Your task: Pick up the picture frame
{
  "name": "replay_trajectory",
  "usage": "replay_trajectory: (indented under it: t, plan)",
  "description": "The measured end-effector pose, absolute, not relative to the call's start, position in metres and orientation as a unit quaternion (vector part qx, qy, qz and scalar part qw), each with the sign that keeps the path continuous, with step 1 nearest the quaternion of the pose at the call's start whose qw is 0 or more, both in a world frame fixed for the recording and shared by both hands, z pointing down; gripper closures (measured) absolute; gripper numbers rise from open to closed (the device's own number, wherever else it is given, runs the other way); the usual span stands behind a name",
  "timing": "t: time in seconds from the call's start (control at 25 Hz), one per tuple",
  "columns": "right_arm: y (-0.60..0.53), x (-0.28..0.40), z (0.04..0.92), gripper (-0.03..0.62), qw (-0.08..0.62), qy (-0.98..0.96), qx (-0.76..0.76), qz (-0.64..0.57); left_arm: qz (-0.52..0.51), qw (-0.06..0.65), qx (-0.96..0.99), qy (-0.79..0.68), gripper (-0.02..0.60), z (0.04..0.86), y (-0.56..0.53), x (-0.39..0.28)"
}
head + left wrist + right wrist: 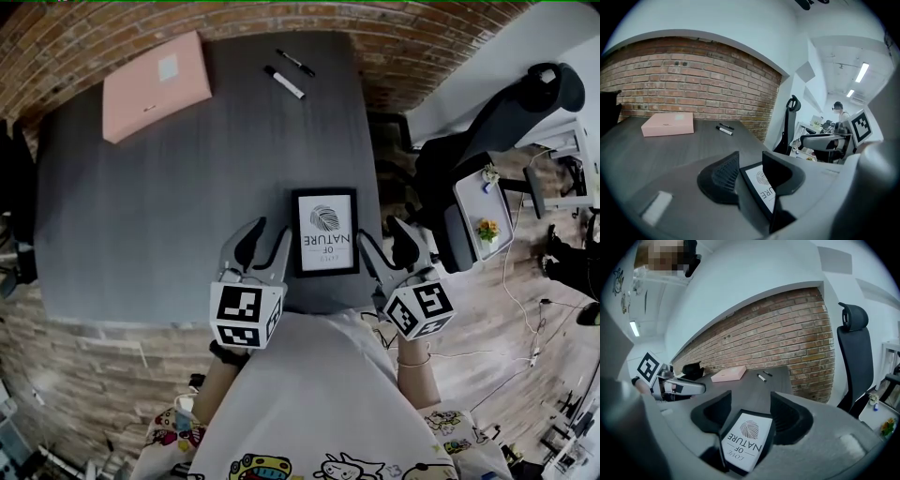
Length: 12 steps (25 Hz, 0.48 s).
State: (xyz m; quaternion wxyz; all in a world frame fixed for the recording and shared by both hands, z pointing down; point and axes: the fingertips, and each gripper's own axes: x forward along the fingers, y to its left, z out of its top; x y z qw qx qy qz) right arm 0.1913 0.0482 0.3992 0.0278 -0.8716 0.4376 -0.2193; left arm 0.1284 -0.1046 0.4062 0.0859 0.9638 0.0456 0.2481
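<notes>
Flanking one frame (325, 232) — left claw (265, 246), right claw (384, 246)

left tongs (266, 236) and right tongs (382, 238): grey, black-padded, with white marker cubes (246, 314) (black squares); pale cartoon-print shirt (328, 403), perhaps a bracelet (412, 361).

I read the picture frame (325, 232) as black, its print white with a grey fingerprint swirl and black lettering. Table (141, 206) is dark grey, box (155, 84) pale pink. Near marker (284, 82) is white and black, far marker (295, 63) mostly black. Brick wall (693, 79) is red-brown. Left gripper (267, 234) and right gripper (382, 239) have black jaws and white cubes with black squares.
</notes>
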Motion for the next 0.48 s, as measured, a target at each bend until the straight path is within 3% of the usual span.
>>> replay_trajectory:
  t: [0.48]
  plan:
    - [0.044, 0.180, 0.452, 0.339, 0.034, 0.440, -0.851, -0.285, 0.296, 0.131, 0.945, 0.051, 0.425, 0.457, -0.091, 0.128]
